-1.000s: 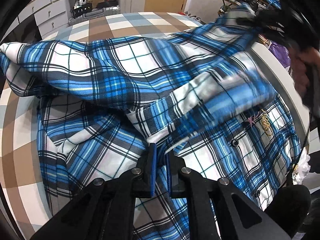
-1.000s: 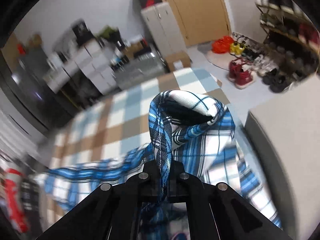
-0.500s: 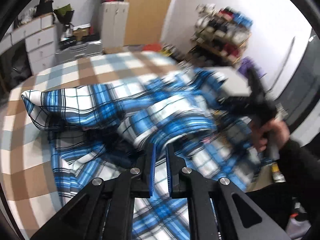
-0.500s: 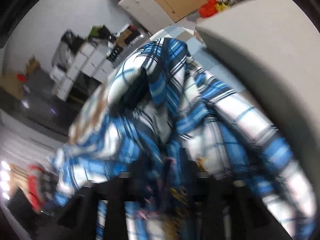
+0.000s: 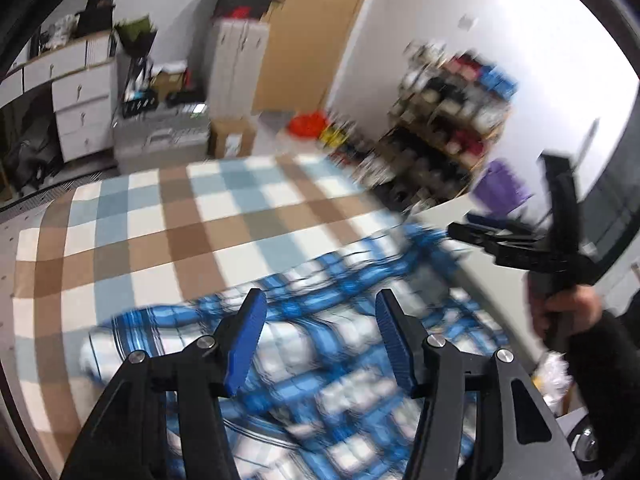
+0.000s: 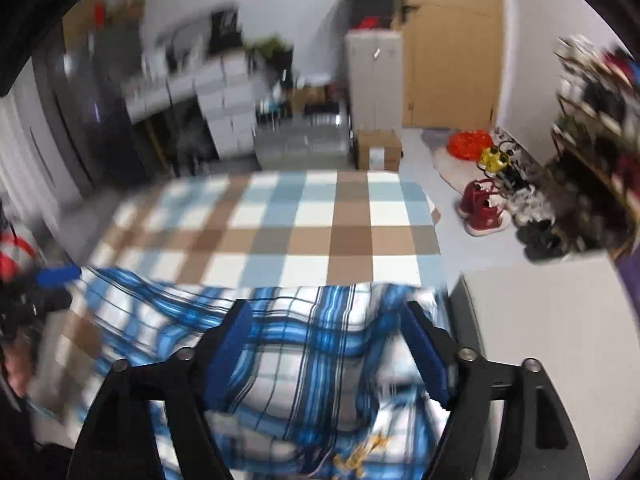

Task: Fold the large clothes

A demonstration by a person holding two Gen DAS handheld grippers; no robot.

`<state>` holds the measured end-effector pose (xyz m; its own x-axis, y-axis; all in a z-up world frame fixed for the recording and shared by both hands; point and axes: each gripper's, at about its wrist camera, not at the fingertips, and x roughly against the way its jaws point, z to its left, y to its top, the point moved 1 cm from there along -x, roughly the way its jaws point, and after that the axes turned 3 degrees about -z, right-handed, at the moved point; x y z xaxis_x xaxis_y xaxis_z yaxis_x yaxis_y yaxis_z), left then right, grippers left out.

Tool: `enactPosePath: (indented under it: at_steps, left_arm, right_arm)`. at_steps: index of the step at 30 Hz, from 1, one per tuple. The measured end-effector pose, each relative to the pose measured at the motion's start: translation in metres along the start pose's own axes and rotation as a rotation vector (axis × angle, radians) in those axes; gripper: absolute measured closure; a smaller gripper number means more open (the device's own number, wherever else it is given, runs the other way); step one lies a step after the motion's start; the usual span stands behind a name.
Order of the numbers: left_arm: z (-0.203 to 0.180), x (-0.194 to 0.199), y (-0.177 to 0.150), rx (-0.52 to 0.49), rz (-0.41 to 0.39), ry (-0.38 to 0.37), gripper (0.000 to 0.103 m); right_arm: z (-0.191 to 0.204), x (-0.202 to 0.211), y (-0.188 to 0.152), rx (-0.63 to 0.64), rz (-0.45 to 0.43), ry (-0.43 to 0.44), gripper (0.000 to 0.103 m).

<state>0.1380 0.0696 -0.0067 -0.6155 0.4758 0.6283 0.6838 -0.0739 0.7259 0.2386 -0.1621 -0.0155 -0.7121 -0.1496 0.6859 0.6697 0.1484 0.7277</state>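
A blue, white and black plaid shirt lies bunched on the near part of a checked brown, white and pale-blue table cover. My left gripper hangs above the shirt; its jaws are opening and nothing is between its blue pads. In the right wrist view the same shirt lies below my right gripper, whose jaws are also opening with nothing pinched. The right gripper shows at the right of the left wrist view, held by a hand in a dark sleeve. The left gripper's blue pad shows at the far left.
A grey block borders the table's right side. Beyond the far edge stand white drawers, a cardboard box, a wooden door and a shoe rack. Shoes lie on the floor at the right.
Both grippers let go of the plaid shirt and opened. Both rose away from it, and the shirt dropped onto the table. The right gripper also rolled back to level.
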Motion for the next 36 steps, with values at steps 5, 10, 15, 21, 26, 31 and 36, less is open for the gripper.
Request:
enactPosePath:
  at_steps: [5, 10, 15, 21, 26, 31, 36]
  left_arm:
    - [0.043, -0.059, -0.029, 0.039, 0.232, 0.138, 0.052]
    - [0.073, -0.07, -0.089, 0.149, 0.327, 0.096, 0.052]
    - [0.073, -0.05, -0.115, 0.159, 0.32, 0.086, 0.052]
    - [0.065, -0.012, -0.103, 0.144, 0.33, 0.067, 0.052]
    - [0.035, 0.004, -0.078, 0.028, 0.246, 0.043, 0.052]
    - [0.048, -0.064, -0.085, 0.062, 0.398, 0.106, 0.052]
    - [0.057, -0.087, -0.097, 0.039, 0.4, 0.151, 0.052]
  right_arm:
    - [-0.006, -0.077, -0.018, 0.132, 0.251, -0.146, 0.028]
    - [-0.054, -0.109, -0.072, 0.158, 0.359, -0.148, 0.028]
    - [-0.094, -0.112, -0.083, 0.007, 0.336, -0.078, 0.021]
    - [-0.076, -0.082, -0.064, 0.098, 0.271, -0.148, 0.027]
    - [-0.036, -0.044, -0.034, 0.121, 0.126, -0.042, 0.023]
    - [-0.005, -0.091, -0.052, 0.284, 0.273, -0.117, 0.018]
    - [-0.029, -0.119, -0.07, 0.213, 0.342, -0.067, 0.013]
